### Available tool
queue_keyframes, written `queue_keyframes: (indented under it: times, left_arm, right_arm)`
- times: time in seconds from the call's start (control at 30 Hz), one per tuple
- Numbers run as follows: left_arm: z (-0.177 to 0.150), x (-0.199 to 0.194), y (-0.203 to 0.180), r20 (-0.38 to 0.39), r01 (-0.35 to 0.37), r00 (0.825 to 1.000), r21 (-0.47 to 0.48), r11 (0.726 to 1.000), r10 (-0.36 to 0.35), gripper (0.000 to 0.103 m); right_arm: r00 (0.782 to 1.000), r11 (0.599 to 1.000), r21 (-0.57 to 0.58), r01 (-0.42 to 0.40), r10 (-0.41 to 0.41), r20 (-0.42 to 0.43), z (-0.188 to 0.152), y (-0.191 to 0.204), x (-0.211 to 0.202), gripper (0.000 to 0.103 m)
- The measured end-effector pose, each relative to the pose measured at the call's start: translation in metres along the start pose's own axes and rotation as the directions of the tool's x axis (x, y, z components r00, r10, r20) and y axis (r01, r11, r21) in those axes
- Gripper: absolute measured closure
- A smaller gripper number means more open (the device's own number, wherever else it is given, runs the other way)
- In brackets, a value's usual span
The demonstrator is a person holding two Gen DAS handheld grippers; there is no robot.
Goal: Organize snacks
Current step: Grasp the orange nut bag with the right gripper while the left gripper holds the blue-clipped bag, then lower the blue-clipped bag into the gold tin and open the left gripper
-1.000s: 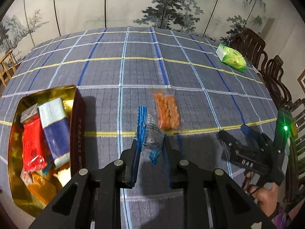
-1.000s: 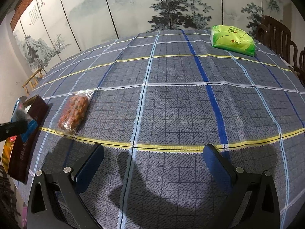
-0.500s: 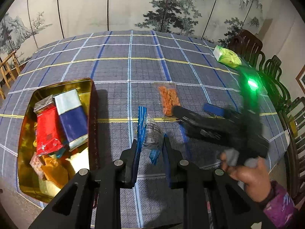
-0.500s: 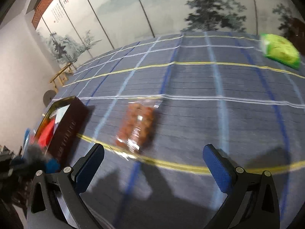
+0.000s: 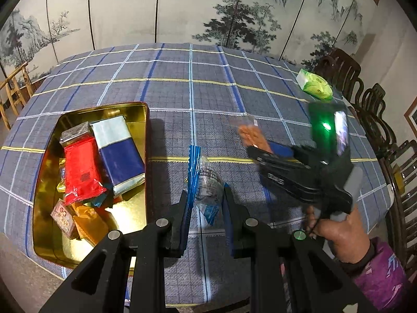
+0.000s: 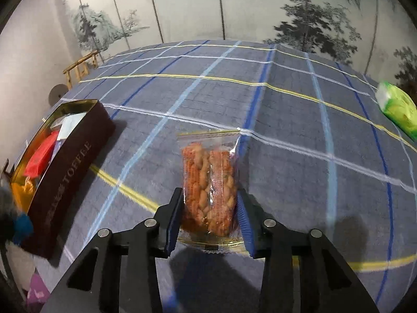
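Fingers (image 5: 185,210) of your left gripper (image 5: 206,206) are nearly closed, pinching a clear packet with blue crimped edge (image 5: 206,182) above the bench (image 5: 182,83). The gold tin (image 5: 49,224) sits just left of it w/ a red pack (image 5: 80,167), a blue-and-white pack (image 5: 117,151) and other snacks inside. Your right hand (image 5: 336,232) shows at right, its tool blurred.

Right wrist view: the right gripper (image 6: 208,214) has its fingers (image 6: 174,214) narrowed onto the orange snack bag (image 6: 208,182), pads touching both sides (lifted or not, can't tell). Tin wall, approx. "TOFFEE", is well left. A green pack (image 6: 398,109) lies far right.
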State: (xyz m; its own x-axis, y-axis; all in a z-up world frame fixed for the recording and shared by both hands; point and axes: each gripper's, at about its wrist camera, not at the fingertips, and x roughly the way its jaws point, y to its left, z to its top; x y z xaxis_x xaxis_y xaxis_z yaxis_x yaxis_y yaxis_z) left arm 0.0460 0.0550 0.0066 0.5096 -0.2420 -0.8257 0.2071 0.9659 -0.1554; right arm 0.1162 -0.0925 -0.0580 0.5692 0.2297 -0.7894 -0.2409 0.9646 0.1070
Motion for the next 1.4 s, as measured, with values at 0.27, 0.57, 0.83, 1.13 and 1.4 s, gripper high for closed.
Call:
queue_keyframes:
  times: [0.27, 0.57, 0.83, 1.13, 1.4]
  left_arm:
    - [-0.01, -0.022, 0.011, 0.028, -0.011, 1.0, -0.016, 1.0, 0.012, 0.084]
    - [-0.026, -0.049, 0.049, 0.067, -0.068, 0.995, -0.073, 0.995, 0.073, 0.084]
    - [-0.039, -0.064, 0.091, 0.075, -0.128, 0.987, -0.144, 0.981, 0.14, 0.084]
    - [-0.038, -0.066, 0.112, 0.093, -0.124, 0.985, -0.177, 0.976, 0.142, 0.084]
    - [-0.034, -0.044, 0.1, 0.074, -0.089, 0.993, -0.1, 0.991, 0.096, 0.083]
  right_arm:
    - [0.999, 0.997, 0.074, 0.03, -0.033, 0.04, -0.032, -0.029, -0.027, 0.062]
    - [0.998, 0.995, 0.087, 0.043, -0.047, 0.051, -0.032, -0.025, -0.025, 0.062]
    - [0.997, 0.995, 0.083, 0.05, -0.055, 0.049, -0.032, -0.026, -0.025, 0.062]
    - [0.997, 0.995, 0.083, 0.051, -0.055, 0.049, -0.032, -0.026, -0.025, 0.062]
    - [0.997, 0.995, 0.082, 0.053, -0.057, 0.049, -0.032, -0.025, -0.024, 0.062]
